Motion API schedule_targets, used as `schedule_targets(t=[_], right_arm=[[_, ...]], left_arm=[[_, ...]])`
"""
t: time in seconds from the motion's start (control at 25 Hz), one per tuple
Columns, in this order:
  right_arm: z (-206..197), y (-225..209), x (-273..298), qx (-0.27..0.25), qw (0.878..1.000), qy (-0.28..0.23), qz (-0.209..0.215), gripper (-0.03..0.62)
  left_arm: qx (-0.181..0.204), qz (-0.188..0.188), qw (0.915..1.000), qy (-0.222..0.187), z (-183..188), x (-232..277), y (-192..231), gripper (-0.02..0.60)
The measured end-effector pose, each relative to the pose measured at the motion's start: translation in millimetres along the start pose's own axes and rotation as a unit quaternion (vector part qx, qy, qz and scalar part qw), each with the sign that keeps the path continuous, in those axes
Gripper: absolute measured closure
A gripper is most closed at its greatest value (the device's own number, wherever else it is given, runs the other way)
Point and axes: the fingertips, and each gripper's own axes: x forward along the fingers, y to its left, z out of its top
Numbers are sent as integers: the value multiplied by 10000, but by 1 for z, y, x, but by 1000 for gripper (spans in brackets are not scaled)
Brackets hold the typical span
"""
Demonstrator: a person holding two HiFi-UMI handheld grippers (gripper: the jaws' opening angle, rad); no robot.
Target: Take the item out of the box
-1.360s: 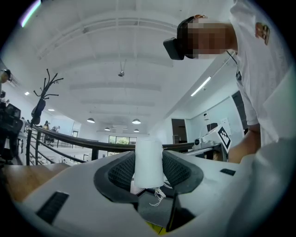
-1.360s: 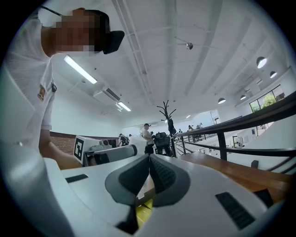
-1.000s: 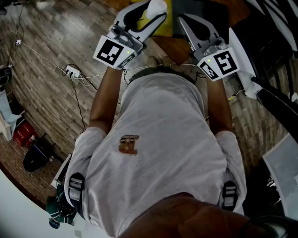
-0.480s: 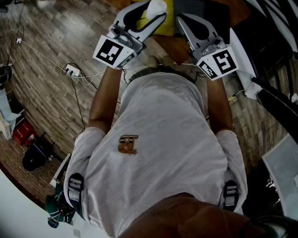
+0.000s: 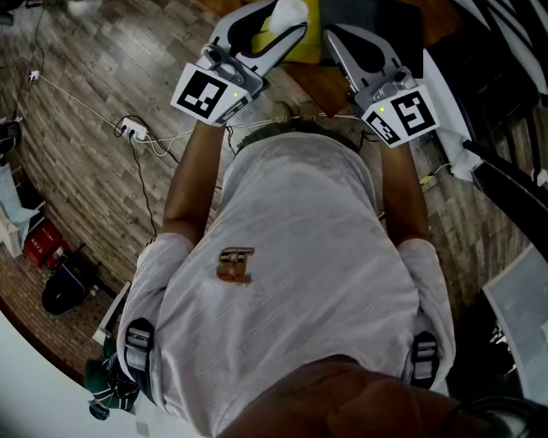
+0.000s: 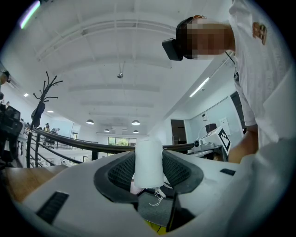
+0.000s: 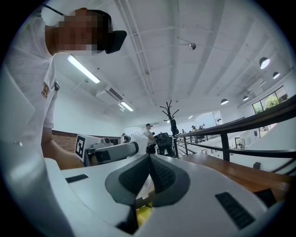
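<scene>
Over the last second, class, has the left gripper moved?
No. The left gripper, shut on the white roll, keeps its place against the power strip on the floor in the head view.

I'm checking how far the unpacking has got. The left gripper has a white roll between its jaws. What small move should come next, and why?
Probably carry the white roll sideways, clear of the yellow object under it, toward the bare wooden surface. The left gripper is clamped on the roll and held up, so the lift looks done. The right gripper is shut and empty.
</scene>
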Motion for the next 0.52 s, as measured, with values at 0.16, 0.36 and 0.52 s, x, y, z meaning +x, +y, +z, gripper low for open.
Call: schedule_targets(t=[0.16, 0.36, 0.52], right_arm=[[-1, 0, 0, 1, 10000, 0, -5, 563], [0, 2, -3, -7, 10000, -1, -3, 563], [0, 3, -2, -8, 10000, 0, -1, 563]], left_arm=[[-6, -1, 10000, 1, -2, -1, -1, 380], [3, 6, 10000, -6, 0, -2, -3, 380], [2, 13, 10000, -2, 0, -4, -2, 380]])
